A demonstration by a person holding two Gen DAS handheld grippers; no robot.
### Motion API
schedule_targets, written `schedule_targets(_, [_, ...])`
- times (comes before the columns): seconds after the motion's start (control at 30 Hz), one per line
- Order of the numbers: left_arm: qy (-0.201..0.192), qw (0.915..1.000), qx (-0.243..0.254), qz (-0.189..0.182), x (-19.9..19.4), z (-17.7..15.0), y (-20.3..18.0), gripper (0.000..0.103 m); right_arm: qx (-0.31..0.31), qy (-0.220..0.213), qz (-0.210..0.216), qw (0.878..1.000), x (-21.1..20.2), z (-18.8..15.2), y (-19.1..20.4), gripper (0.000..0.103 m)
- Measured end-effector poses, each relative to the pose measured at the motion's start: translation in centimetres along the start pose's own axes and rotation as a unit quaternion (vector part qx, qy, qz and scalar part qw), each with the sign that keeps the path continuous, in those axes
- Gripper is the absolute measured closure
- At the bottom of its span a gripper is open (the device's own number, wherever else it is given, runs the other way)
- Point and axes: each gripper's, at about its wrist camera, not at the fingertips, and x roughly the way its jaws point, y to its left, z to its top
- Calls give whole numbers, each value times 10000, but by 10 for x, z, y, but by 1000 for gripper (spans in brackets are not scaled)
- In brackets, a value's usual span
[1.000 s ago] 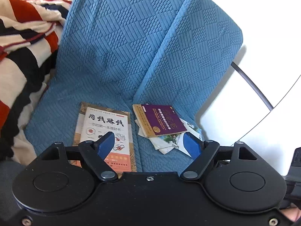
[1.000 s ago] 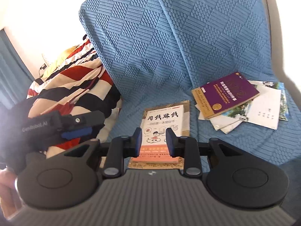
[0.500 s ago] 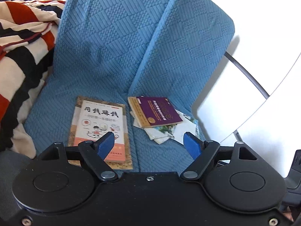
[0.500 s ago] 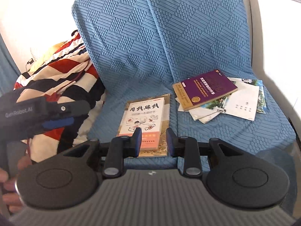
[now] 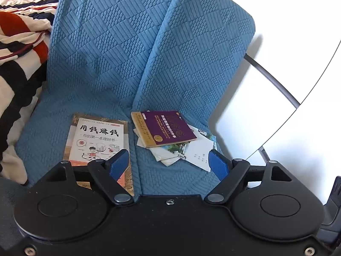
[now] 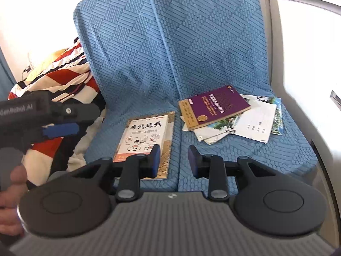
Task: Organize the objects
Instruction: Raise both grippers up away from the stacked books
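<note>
A blue sofa (image 5: 102, 49) with a bumpy checked cover fills both views. Some books and papers lie on its seat.

On the left part of the seat lies a white book (image 5: 97, 140) with black letters and a small cartoon on the front. It rests flat on top of a brown book (image 6: 167, 147) that sticks out along its right side and bottom edge.

On the right part of the seat lies a purple book (image 5: 168, 128) with a yellow back edge. It sits tilted on a loose pile of papers (image 5: 191, 151). Some of the papers are white and some have green pictures. They spread out from under the purple book toward the right. The two piles are near each other but do not touch, and the seam of the seat runs between them.

A striped blanket (image 5: 19, 49) in red, black and cream lies bunched up at the left of the sofa.

The left gripper (image 5: 169, 165) hangs over the front of the seat. Its blue fingers (image 5: 118, 164) stand wide apart, and nothing is between them.

The right gripper (image 6: 173, 160) also hangs over the front of the seat, above the seam. Its fingers stand a little way apart with nothing between them. In this view the left gripper shows at the left edge, with the hand (image 6: 10, 202) that holds it.
</note>
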Motion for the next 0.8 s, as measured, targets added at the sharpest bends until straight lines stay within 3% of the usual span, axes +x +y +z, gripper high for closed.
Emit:
schedule_targets(0.33, [-11, 9997, -22, -233, 0, 12, -12, 5, 161, -57, -220, 9996, -8, 8, -15, 70])
schedule_targets(0.57, [-340, 9977, 52, -592, 3, 25, -4, 3, 60, 45, -342, 9994, -4, 20, -9, 70])
schedule_targets(0.8, [-186, 9970, 441, -611, 30, 27, -5, 3, 222, 74, -394, 9989, 6, 18, -6, 68])
